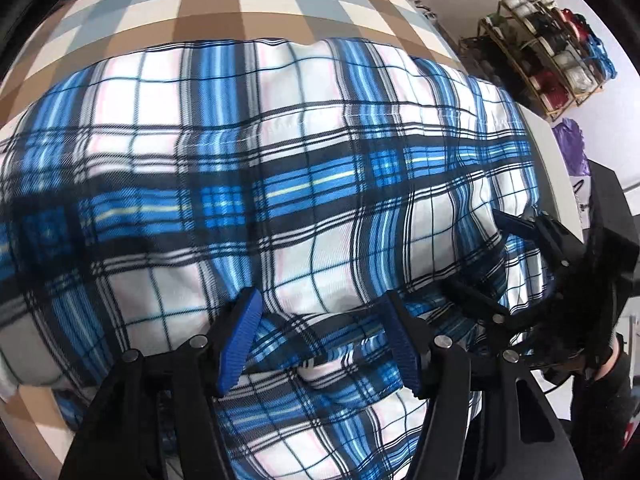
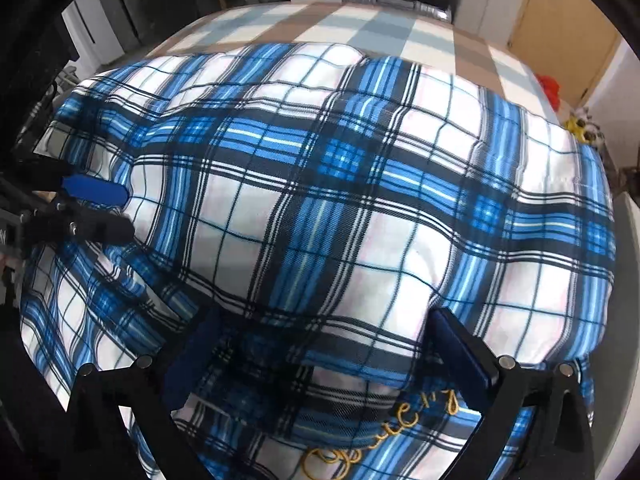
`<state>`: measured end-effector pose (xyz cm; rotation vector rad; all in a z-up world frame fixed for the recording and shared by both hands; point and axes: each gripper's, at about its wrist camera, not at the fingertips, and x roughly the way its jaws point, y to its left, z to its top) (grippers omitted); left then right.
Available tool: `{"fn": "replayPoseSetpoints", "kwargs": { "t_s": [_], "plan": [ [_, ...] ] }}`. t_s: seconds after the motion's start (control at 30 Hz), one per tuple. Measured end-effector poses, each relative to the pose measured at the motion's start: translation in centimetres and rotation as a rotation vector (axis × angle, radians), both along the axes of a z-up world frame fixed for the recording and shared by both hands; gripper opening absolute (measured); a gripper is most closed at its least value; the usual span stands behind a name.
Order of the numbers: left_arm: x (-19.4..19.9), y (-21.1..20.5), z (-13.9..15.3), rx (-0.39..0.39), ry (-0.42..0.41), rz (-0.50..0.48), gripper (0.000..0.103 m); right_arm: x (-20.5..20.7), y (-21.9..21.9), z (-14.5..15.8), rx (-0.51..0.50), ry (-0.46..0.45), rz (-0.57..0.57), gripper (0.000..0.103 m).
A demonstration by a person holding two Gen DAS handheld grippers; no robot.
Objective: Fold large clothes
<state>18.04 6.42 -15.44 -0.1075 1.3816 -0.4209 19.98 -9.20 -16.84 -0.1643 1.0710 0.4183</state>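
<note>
Left wrist view looks down on a plaid garment [image 1: 280,168] of soft twill weave, white squares crossed by blue bands and thin black lines, lying on a table [image 1: 224,4] covered in a smooth checked cloth of tan, cream and grey-blue. The garment bulges in rounded, puffy folds, and a stitched seam runs across it on the side away from the camera. Its long axis runs side to side across the table, parallel to the table's near edge, and its far edge lies straight along a row of tan checks. At the garment's near edge the left gripper [image 1: 320,340] has its two black fingers standing apart, ribbed blue pads [image 1: 240,344] facing each other, with a rolled fold of the plaid lying between them. I cannot tell whether the pads press it. To the right on the same edge the right gripper [image 1: 492,264] sits with fabric bunched around its tips.

Right wrist view shows the right gripper's [image 2: 320,364] fingers also spread wide over the near edge of the garment [image 2: 340,184], above yellow script embroidery [image 2: 380,436] on the layer beneath. The left gripper [image 2: 124,210] lies at the garment's left side, its blue pad flat on the cloth. A wire shelf [image 1: 548,44] of jumbled items stands off the table's right end
</note>
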Motion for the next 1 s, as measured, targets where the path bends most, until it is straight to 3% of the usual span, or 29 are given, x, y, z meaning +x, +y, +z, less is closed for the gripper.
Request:
{"fn": "replayPoseSetpoints", "kwargs": {
  "t_s": [0.07,0.17,0.27,0.33,0.5,0.53,0.6,0.73,0.8,0.87,0.93,1.0],
  "plan": [
    [-1.0,0.0,1.2,0.061,-0.02,-0.021,0.056,-0.4,-0.5,0.6,0.001,0.036,-0.001,0.103],
    [-2.1,0.5,3.5,0.056,-0.075,-0.046,0.056,-1.3,-1.2,3.5,-0.021,-0.065,0.011,0.103],
    [-1.6,3.4,5.2,0.066,-0.146,0.007,0.057,-0.4,-2.7,6.0,-0.024,-0.156,-0.033,0.103],
    [-1.1,5.0,5.1,0.05,-0.166,0.061,0.057,1.3,-3.8,6.0,-0.017,-0.135,-0.086,0.103],
    [0.9,9.5,0.7,-0.085,-0.033,0.242,0.056,5.2,-5.4,0.9,-0.033,0.081,-0.17,0.103],
    [0.9,10.2,-0.4,-0.135,-0.004,0.253,0.055,4.9,-5.3,1.3,-0.029,0.024,-0.158,0.103],
    [0.6,10.7,-0.3,-0.185,-0.025,0.257,0.055,4.3,-5.3,1.4,-0.018,0.021,-0.165,0.103],
    [0.3,11.3,0.6,-0.202,0.014,0.29,0.056,5.3,-5.2,2.1,-0.027,0.067,-0.152,0.103],
    [-0.1,10.3,4.0,-0.25,-0.041,0.235,0.056,5.7,-5.4,5.6,0.031,0.022,-0.149,0.103],
    [0.2,8.5,6.5,-0.238,-0.126,0.174,0.056,6.4,-5.0,8.6,0.084,-0.043,-0.138,0.103],
    [0.6,7.3,8.7,-0.177,-0.217,0.13,0.056,7.8,-4.0,10.3,0.105,-0.072,-0.144,0.103],
    [2.7,5.6,8.4,-0.1,-0.226,0.094,0.056,9.7,-2.6,10.0,0.084,-0.022,-0.162,0.103]
  ]
}}
